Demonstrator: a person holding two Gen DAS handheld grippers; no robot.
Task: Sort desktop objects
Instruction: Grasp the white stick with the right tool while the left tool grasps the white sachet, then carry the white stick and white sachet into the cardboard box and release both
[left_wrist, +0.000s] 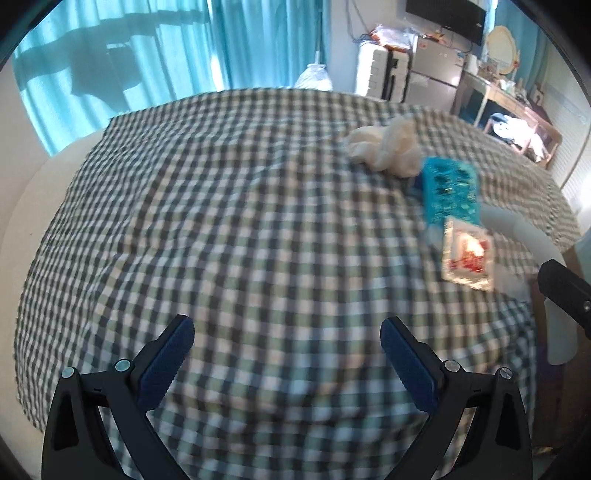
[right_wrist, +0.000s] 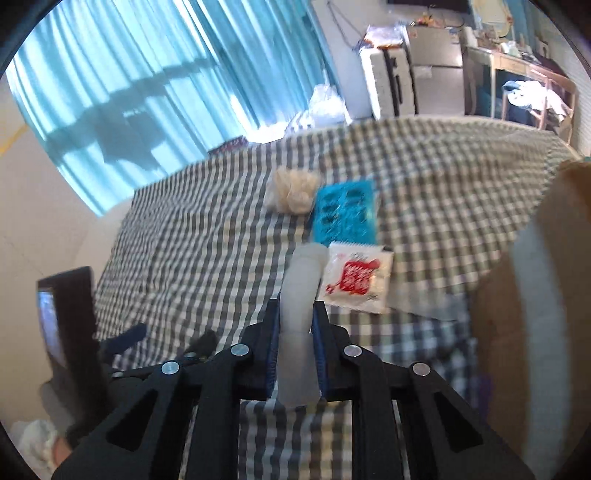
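the checked worktop (left_wrist: 221, 206) is lying bare toward its left edge. the left claw (left_wrist: 287, 343) is hovering wide open, empty. the right claw (right_wrist: 295, 314) is gripping a white tube (right_wrist: 301, 295) beside the red sachet (right_wrist: 354, 278) and blue tray (right_wrist: 345, 218).

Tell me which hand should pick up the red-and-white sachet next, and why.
Left, probably. The left tongs stand open and empty over the checked cloth, while the right tongs are shut on a white plastic tube. The red-and-white sachet lies ahead to the left tongs' right.
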